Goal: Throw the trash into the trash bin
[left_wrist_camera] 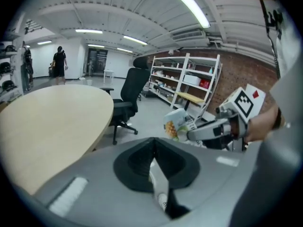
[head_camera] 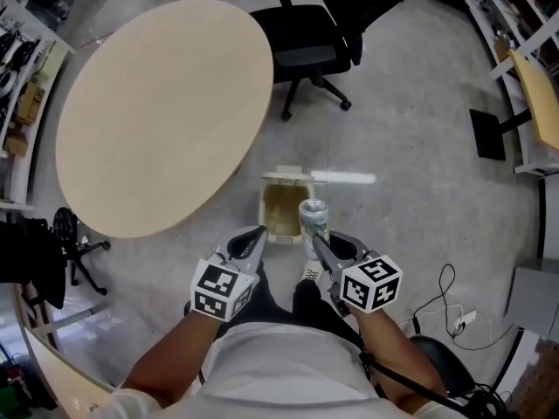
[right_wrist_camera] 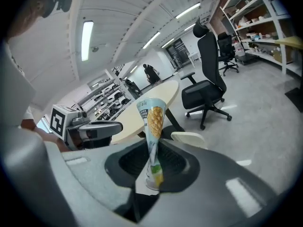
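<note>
The right gripper (head_camera: 316,239) pinches a crushed can (head_camera: 313,216) over the trash bin (head_camera: 279,212) (lid open). The left gripper (head_camera: 252,240) is closed, empty.

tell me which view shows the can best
Right gripper view: the can stands centre frame, pinched at its base by the right gripper, yellow print facing the camera. Head view shows mostly its silvery top, by the trash bin. Left gripper view shows it small, side-on.
</note>
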The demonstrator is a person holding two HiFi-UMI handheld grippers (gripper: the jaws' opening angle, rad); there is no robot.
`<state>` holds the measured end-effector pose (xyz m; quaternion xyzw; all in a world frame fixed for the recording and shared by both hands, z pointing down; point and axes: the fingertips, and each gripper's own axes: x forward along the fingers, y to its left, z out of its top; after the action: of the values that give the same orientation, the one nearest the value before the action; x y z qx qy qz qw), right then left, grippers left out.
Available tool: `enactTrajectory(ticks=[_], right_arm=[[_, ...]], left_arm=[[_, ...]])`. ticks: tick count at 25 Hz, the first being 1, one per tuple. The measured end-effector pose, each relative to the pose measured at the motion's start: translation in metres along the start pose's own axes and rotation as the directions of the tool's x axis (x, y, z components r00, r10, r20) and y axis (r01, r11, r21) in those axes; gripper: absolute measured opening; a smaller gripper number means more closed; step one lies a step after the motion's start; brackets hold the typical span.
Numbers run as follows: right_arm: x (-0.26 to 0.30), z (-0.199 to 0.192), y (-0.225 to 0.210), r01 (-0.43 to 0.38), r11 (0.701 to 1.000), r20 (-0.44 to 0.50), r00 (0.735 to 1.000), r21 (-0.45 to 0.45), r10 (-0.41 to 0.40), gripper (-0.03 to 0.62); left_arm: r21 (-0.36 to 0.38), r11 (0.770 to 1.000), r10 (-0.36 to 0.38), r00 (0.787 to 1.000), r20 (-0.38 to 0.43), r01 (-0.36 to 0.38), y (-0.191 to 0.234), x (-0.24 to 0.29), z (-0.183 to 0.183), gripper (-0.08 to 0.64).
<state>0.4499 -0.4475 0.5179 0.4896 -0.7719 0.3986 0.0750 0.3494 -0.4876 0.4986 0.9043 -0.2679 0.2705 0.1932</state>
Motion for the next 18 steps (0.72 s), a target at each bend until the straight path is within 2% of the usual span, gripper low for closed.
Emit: enactTrajectory(ticks=[6, 12, 18], right_arm=[[0.055, -0.033, -0.018, 0.071, 0.997, -0.102, 0.993, 0.036, -0.067, 0.06], [0.106, -0.089, -0.042, 0.143, 0.99, -0.256, 0.957, 0.003, -0.138, 0.06], [0.15, -0.133, -0.061, 0.199, 0.98, -0.324, 0.928, 0.015, -0.184, 0.06]], left_arm=[[-0.026, 0.997, -0.073, 0.992, -0.102, 0.071, 0.027, 0.033, -0.051, 0.008], [-0.007, 0.988, -0.151, 0.97, -0.191, 0.152, 0.037, 0.055, -0.092, 0.008], [0.029, 0.982, -0.177, 0.955, -0.238, 0.189, 0.07, 0.086, -0.117, 0.008]])
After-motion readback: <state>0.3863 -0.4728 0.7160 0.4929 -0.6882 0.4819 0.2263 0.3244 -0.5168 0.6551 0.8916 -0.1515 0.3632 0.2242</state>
